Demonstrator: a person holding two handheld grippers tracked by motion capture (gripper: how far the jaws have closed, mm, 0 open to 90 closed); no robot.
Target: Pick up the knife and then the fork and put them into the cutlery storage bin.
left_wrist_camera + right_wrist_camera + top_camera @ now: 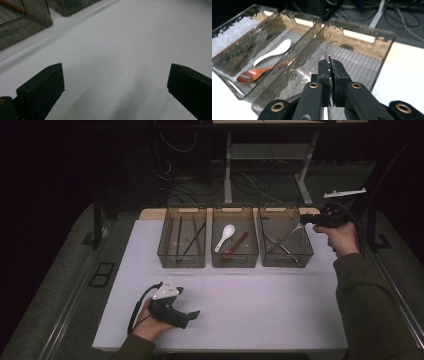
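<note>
Three clear plastic bins stand in a row at the back of the white table (260, 300). The right bin (286, 262) holds crossed metal utensils (280, 244). My right gripper (303, 220) hovers at that bin's far right corner, jaws pressed together on a thin metal utensil handle (329, 59) that slants down into the bin (362, 35). The middle bin (235, 264) holds a white spoon (226, 236) and a reddish-brown spoon (236, 246). My left gripper (187, 302) lies low at the front left of the table. Its jaws (115, 72) stand wide apart over bare table.
The left bin (181, 264) holds dark chopsticks (192, 239). The white spoon (274, 51) and the brown spoon (254, 73) lie side by side. Desk legs and cables (250, 180) stand on the dark floor behind the table.
</note>
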